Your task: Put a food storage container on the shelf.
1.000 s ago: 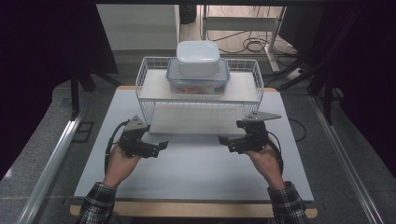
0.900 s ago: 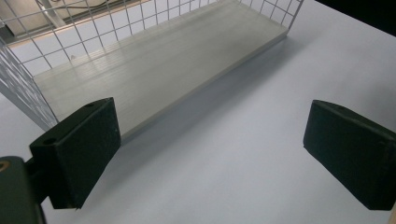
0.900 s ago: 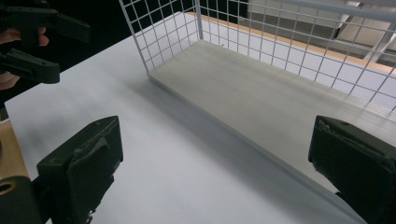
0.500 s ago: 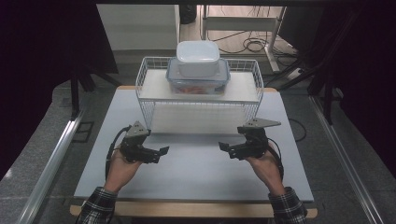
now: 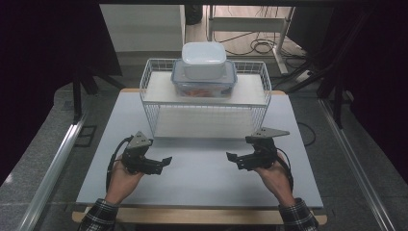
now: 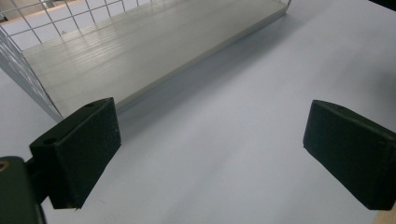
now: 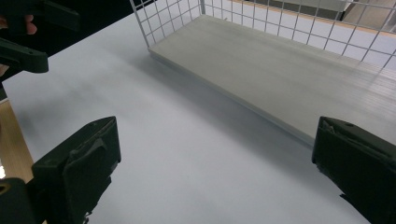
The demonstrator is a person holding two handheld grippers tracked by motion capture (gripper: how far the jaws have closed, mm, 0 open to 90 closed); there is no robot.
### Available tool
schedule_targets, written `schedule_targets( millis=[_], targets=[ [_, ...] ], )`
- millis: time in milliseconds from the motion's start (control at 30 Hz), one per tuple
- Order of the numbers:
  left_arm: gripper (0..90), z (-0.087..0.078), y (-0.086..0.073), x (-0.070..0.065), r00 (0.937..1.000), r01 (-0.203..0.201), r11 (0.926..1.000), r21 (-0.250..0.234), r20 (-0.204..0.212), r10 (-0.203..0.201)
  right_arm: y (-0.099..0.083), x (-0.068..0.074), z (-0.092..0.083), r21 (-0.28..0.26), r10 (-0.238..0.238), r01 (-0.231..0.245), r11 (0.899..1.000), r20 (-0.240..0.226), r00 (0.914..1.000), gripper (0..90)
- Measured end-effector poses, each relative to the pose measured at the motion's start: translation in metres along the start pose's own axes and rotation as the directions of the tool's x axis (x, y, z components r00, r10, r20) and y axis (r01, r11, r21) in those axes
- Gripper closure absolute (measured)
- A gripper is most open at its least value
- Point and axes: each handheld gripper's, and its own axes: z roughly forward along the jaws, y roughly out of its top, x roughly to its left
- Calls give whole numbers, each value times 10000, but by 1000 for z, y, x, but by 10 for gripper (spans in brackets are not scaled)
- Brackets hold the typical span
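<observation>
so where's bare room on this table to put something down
The widest free patch is the table top between the left gripper and right gripper, running up to the wire rack. The rack's lower shelf is bare too. Its upper shelf is crowded mid-way by the stacked containers, with room either side.

Lower container (image 5: 204, 85) contents indistinct

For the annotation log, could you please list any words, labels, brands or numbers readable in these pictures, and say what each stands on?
None can be read: no print shows on the white lidded plastic box, the clear plastic container under it, the white wire rack, the pale grey table top, the left gripper or the right gripper.
</observation>
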Motion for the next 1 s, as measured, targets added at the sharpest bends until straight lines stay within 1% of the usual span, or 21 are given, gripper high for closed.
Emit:
schedule_targets(
  millis=[233, 367, 533, 800, 1000],
  targets=[
    [40, -7, -5, -2, 9999, 26, 10000, -90, -125, -27, -6, 2, -4, -9, 65, -65, 10000, 0, 10000, 11],
    [40, -8, -12, -1, 9997, 152, 9998, -112, -188, -154, -10, 1, -7, -39, 140, -140, 9999, 33, 9999, 7],
    [39, -9, -22, 1, 9992, 249, 9997, -26, -322, -250, -16, -2, -10, -17, 194, -193, 9998, 191, 9996, 6],
    [39, -16, -37, 1, 9979, 526, 9984, -189, -374, -533, -25, -5, -16, -67, 193, -191, 9998, 312, 9993, 6],
    [39, -17, -46, 0, 9974, 565, 9983, -129, -448, -571, -32, -7, -21, -163, 297, -290, 9994, 407, 9987, 7]
  ],
)
